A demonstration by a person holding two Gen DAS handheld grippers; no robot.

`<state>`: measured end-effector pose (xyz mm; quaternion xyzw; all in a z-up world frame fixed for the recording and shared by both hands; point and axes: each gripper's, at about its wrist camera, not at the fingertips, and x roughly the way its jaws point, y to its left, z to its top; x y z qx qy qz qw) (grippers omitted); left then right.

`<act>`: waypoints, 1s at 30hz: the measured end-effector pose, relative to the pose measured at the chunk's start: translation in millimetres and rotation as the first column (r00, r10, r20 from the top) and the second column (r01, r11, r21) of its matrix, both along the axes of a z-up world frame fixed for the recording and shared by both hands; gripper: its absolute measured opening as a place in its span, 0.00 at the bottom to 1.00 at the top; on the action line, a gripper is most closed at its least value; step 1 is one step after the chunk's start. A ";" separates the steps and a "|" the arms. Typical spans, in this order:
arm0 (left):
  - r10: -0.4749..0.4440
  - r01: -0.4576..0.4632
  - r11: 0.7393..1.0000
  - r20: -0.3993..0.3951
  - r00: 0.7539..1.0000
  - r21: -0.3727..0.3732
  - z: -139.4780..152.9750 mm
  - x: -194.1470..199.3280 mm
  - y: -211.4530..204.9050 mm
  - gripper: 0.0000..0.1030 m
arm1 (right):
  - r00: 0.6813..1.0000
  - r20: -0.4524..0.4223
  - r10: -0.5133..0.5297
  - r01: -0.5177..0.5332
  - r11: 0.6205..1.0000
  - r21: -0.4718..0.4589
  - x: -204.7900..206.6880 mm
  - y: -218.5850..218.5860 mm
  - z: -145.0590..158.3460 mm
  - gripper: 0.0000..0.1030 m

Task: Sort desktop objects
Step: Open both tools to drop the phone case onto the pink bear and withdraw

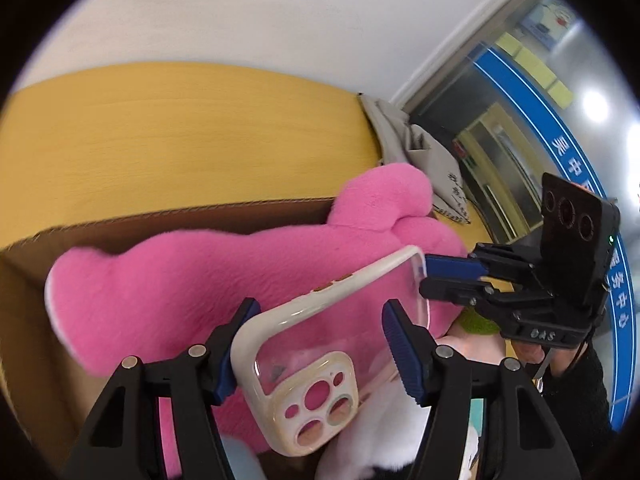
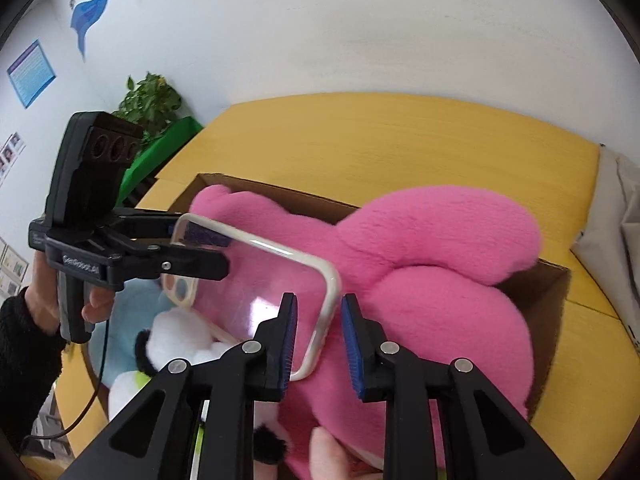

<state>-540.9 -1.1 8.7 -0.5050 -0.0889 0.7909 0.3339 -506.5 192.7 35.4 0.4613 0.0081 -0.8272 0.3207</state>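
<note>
A clear phone case with a cream rim and a camera cut-out hangs above a big pink plush toy that lies in a cardboard box. My left gripper is open, its pads on either side of the case's camera end. My right gripper comes in from the right, its jaws around the case's far end. In the right wrist view the right gripper stands a little open around the case rim. The left gripper is beside the case's other end.
The box stands on a yellow wooden table. White and light blue plush toys lie in the box beside the pink plush. A grey cloth bag sits at the table's right edge. A green plant stands behind the table.
</note>
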 end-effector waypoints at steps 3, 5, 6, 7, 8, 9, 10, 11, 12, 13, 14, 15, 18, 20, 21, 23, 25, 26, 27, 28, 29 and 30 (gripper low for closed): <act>-0.003 0.003 1.000 -0.045 0.999 -0.012 9.5 7.3 -0.6 0.62 | 1.000 -0.019 -0.015 0.015 1.000 0.015 6.5 4.2 3.9 0.55; 0.019 -0.022 0.999 -0.080 0.997 -0.038 19.2 16.4 -7.1 0.62 | 0.998 -0.055 -0.029 0.031 0.999 0.036 17.6 2.3 12.0 0.91; 0.029 -0.034 0.998 -0.097 0.995 -0.056 26.1 22.6 -10.1 0.62 | 0.996 -0.075 -0.040 0.044 0.998 0.049 24.7 0.8 17.1 0.95; 0.037 -0.046 0.996 -0.121 0.992 -0.071 35.6 31.4 -14.4 0.62 | 0.995 -0.095 -0.042 0.048 0.997 0.060 34.8 -1.2 23.8 0.95; 0.045 -0.058 0.995 -0.150 0.988 -0.082 45.9 40.9 -19.4 0.62 | 0.993 -0.108 -0.039 0.047 0.997 0.069 42.8 -2.8 28.6 0.95; 0.058 -0.076 0.993 -0.177 0.982 -0.093 56.3 52.1 -24.9 0.62 | 0.991 -0.128 -0.042 0.052 0.995 0.081 53.5 -3.9 34.7 0.95; 0.074 -0.096 0.990 -0.204 0.976 -0.103 66.8 64.1 -30.8 0.62 | 0.988 -0.148 -0.044 0.058 0.994 0.093 64.8 -5.0 40.9 0.95; 0.088 -0.117 0.987 -0.230 0.969 -0.112 77.3 76.0 -36.6 0.62 | 0.985 -0.168 -0.047 0.064 0.993 0.103 79.5 -5.9 47.8 0.95; 0.100 -0.135 0.983 -0.256 0.962 -0.126 87.4 92.4 -41.7 0.64 | 0.982 -0.181 -0.054 0.074 0.992 0.105 90.7 -5.6 52.3 0.95; 0.109 -0.154 0.978 -0.280 0.954 -0.142 97.2 111.0 -46.3 0.65 | 0.979 -0.192 -0.067 0.088 0.991 0.104 103.4 -4.3 56.9 0.95; 0.119 -0.167 0.975 -0.292 0.949 -0.146 103.6 129.2 -50.8 0.65 | 0.978 -0.195 -0.077 0.097 0.991 0.097 118.3 -2.1 61.0 0.95; 0.130 -0.179 0.973 -0.298 0.946 -0.142 108.3 147.3 -55.1 0.65 | 0.976 -0.198 -0.087 0.106 0.990 0.090 133.0 0.2 64.9 0.95; 0.162 -0.210 0.970 -0.311 0.937 -0.126 113.8 207.0 -64.1 0.65 | 0.972 -0.205 -0.117 0.133 0.989 0.065 178.1 9.5 71.3 0.95; 0.184 -0.229 0.967 -0.316 0.931 -0.111 112.3 250.0 -65.2 0.65 | 0.964 -0.214 -0.157 0.173 0.983 0.057 213.0 16.1 73.0 0.96; 0.199 -0.240 0.966 -0.315 0.928 -0.098 109.4 270.1 -64.3 0.65 | 0.959 -0.220 -0.182 0.198 0.978 0.057 231.8 19.1 72.8 0.96; 0.231 -0.263 0.962 -0.308 0.923 -0.066 101.9 308.9 -63.5 0.65 | 0.952 -0.225 -0.210 0.229 0.971 0.064 261.6 20.2 70.2 0.97; 0.252 -0.292 0.953 -0.320 0.913 -0.084 96.8 338.7 -55.3 0.65 | 0.938 -0.239 -0.249 0.272 0.960 0.068 287.8 20.0 70.0 0.98; 0.261 -0.307 0.947 -0.328 0.908 -0.097 94.4 352.6 -50.4 0.65 | 0.933 -0.240 -0.269 0.292 0.954 0.065 299.9 19.9 67.8 0.98; 0.269 -0.322 0.940 -0.336 0.903 -0.111 92.1 366.5 -45.5 0.65 | 0.929 -0.241 -0.280 0.304 0.951 0.065 308.3 19.5 65.9 0.98; 0.273 -0.330 0.936 -0.340 0.900 -0.121 91.0 376.7 -40.7 0.65 | 0.923 -0.248 -0.294 0.319 0.945 0.066 318.2 18.5 64.6 0.99; 0.274 -0.334 0.933 -0.342 0.899 -0.131 90.6 385.0 -36.0 0.65 | 0.917 -0.257 -0.306 0.334 0.940 0.073 328.2 16.7 64.0 0.99; 0.279 -0.341 0.931 -0.350 0.894 -0.130 91.4 393.4 -32.7 0.65 | 0.912 -0.267 -0.310 0.342 0.936 0.082 336.7 14.6 63.7 0.99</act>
